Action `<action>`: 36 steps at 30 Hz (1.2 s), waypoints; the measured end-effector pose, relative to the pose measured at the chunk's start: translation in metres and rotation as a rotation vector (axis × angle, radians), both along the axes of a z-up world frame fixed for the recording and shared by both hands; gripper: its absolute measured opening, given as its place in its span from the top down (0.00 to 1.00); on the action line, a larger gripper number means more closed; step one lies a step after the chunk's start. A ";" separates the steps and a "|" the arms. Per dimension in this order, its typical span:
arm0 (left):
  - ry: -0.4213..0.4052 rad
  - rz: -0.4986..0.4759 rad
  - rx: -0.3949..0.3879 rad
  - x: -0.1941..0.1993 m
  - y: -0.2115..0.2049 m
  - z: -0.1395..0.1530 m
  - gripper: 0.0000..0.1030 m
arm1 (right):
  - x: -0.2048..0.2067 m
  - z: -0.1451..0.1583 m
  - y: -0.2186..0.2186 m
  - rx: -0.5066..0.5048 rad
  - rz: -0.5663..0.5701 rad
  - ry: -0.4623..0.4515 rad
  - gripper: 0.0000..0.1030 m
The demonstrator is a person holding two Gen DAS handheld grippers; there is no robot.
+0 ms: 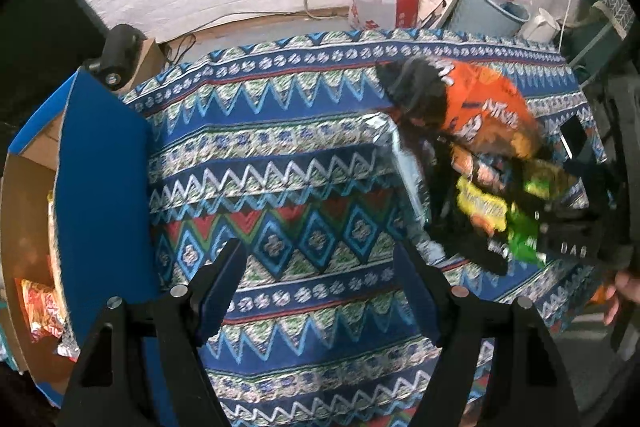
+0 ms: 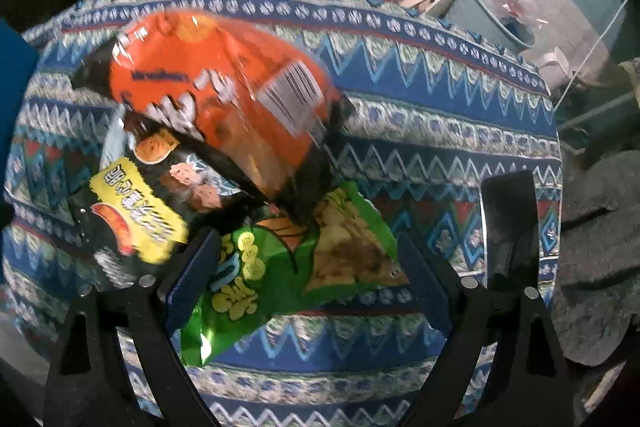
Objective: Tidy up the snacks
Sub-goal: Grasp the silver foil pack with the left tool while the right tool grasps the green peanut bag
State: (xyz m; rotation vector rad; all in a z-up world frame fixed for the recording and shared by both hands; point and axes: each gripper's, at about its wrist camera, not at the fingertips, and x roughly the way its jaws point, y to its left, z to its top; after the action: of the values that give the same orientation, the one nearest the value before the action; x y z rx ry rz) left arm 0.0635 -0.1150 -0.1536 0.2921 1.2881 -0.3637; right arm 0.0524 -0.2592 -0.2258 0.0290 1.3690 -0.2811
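Green snack bag (image 2: pixel 280 267) (seemingly ungripped) between fingers.

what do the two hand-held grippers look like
Both look alike. The left hand-held gripper and the right hand-held gripper each have two black angular plastic arms with triangular cut-outs and round silver pins at the joints. Their fingers are flat and dark blue. No cables or sleeves show.
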 end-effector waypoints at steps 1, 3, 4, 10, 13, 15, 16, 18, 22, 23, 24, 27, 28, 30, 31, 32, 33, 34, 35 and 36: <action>0.002 -0.003 -0.005 0.000 -0.004 0.000 0.25 | -0.005 0.000 -0.004 -0.002 -0.003 0.006 0.14; 0.006 -0.009 -0.011 -0.001 -0.010 0.000 0.24 | -0.013 0.000 -0.012 -0.005 -0.008 0.013 0.14; 0.010 -0.017 -0.018 -0.002 -0.014 -0.001 0.22 | -0.017 -0.001 -0.016 -0.005 -0.013 0.015 0.14; 0.038 -0.030 -0.026 -0.005 -0.032 -0.010 0.21 | -0.043 0.001 -0.039 -0.009 -0.057 0.026 0.14; 0.056 -0.005 -0.033 0.001 -0.033 -0.017 0.21 | -0.056 0.007 -0.051 0.017 -0.117 -0.016 0.14; 0.070 0.029 -0.045 0.007 -0.032 -0.022 0.21 | -0.065 0.013 -0.060 0.070 -0.178 -0.057 0.14; 0.076 0.045 -0.052 0.010 -0.031 -0.024 0.21 | -0.069 0.015 -0.065 0.102 -0.217 -0.072 0.14; 0.094 0.082 -0.078 0.016 -0.031 -0.028 0.21 | -0.074 0.016 -0.073 0.145 -0.267 -0.089 0.14; 0.135 0.139 -0.118 0.025 -0.031 -0.032 0.21 | -0.079 0.014 -0.082 0.214 -0.340 -0.098 0.14; 0.139 0.142 -0.136 0.025 -0.031 -0.032 0.21 | -0.081 0.012 -0.085 0.220 -0.362 -0.097 0.14; 0.136 0.147 -0.138 0.026 -0.032 -0.032 0.21 | -0.083 0.010 -0.085 0.223 -0.376 -0.089 0.14; 0.127 0.158 -0.118 0.029 -0.034 -0.038 0.21 | -0.087 0.001 -0.087 0.249 -0.415 -0.057 0.14; 0.134 0.159 -0.120 0.030 -0.035 -0.041 0.21 | -0.087 -0.004 -0.087 0.259 -0.422 -0.043 0.14; 0.149 0.159 -0.115 0.032 -0.039 -0.047 0.21 | -0.084 -0.013 -0.091 0.291 -0.423 -0.032 0.14; 0.151 0.162 -0.104 0.034 -0.041 -0.051 0.21 | -0.083 -0.018 -0.092 0.305 -0.427 -0.031 0.13; 0.150 0.166 -0.099 0.036 -0.043 -0.053 0.21 | -0.082 -0.021 -0.095 0.319 -0.434 -0.033 0.13; 0.151 0.169 -0.097 0.036 -0.044 -0.056 0.21 | -0.080 -0.025 -0.095 0.328 -0.440 -0.034 0.13; 0.154 0.171 -0.095 0.036 -0.046 -0.059 0.21 | -0.078 -0.027 -0.097 0.334 -0.443 -0.036 0.13; 0.158 0.174 -0.096 0.038 -0.048 -0.061 0.21 | -0.076 -0.030 -0.099 0.330 -0.438 -0.037 0.13; 0.161 0.174 -0.100 0.039 -0.051 -0.063 0.21 | -0.073 -0.032 -0.099 0.317 -0.432 -0.034 0.13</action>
State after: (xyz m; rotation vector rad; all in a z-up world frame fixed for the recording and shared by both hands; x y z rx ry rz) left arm 0.1025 -0.1664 -0.2171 0.0657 1.4371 -0.3071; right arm -0.0205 -0.3578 -0.2575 0.5950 1.3536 -0.4185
